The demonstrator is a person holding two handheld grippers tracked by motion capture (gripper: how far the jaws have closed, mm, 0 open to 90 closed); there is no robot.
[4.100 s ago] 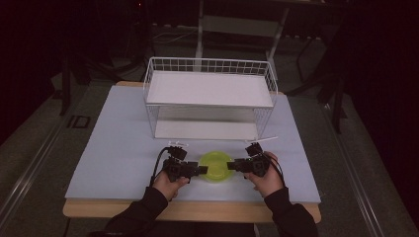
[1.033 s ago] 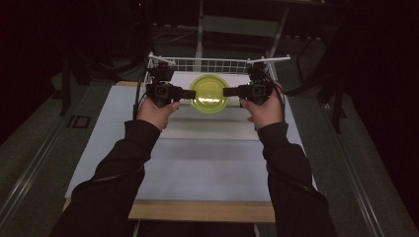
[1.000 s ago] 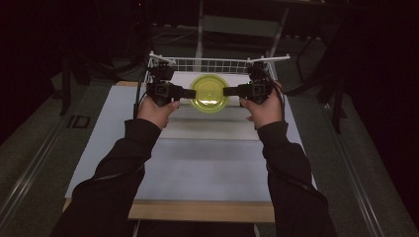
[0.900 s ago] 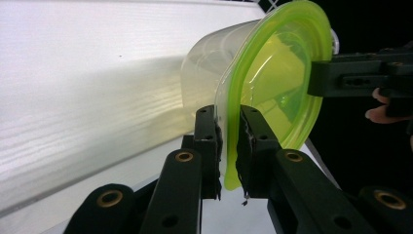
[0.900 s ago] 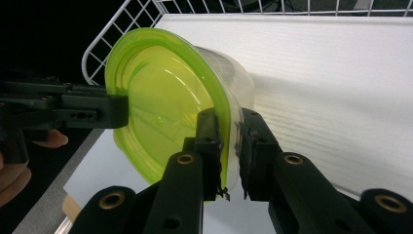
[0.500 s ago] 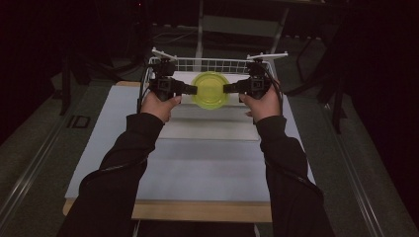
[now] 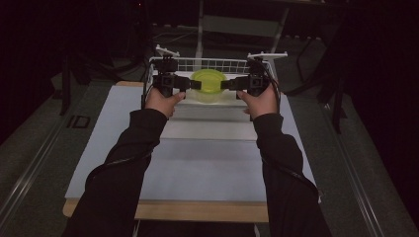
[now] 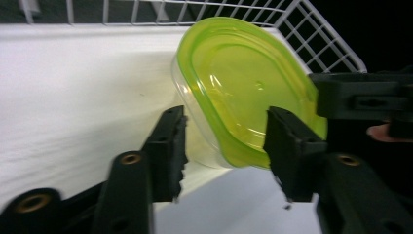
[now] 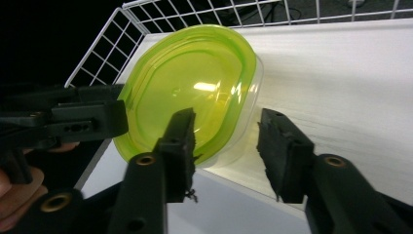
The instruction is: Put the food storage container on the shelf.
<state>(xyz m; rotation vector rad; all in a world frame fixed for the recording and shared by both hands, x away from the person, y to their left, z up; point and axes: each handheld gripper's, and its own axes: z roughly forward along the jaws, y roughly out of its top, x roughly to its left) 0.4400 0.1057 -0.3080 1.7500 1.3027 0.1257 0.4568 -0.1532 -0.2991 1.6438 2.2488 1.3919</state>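
Two tools meet at the far end of the desk [image 7: 207, 163], at twelve o'clock in the high view, with a clear container capped by a yellow-green lid [image 7: 208, 85] between them. The left tool [image 7: 190, 84] comes in from nine o'clock and the right tool [image 7: 228, 84] from three o'clock, each pointing at the container from its own side, above the white wire basket [image 7: 212, 64] that stands on the desk's far edge.

In the left gripper view the left tool [image 8: 224, 151] has its jaws spread wide, one on each side of the near rim of the container [image 8: 234, 92]; a gap shows beside each jaw, so it does not appear to be clamped on anything. The container is tilted, lid face toward the camera, over the white floor of the basket [image 8: 336, 44], and the other tool's black body crosses at three o'clock.

In the right gripper view the right tool [image 9: 226, 153] is likewise well open, its jaws straddling the container's [image 9: 195, 92] lower rim; whether either jaw touches the plastic is hard to tell. The basket's wire wall [image 9: 156, 24] runs behind from ten to one o'clock, and the left tool's dark body reaches in from nine o'clock.

Dark sleeves [image 7: 128, 168] run up from six o'clock to both hands.
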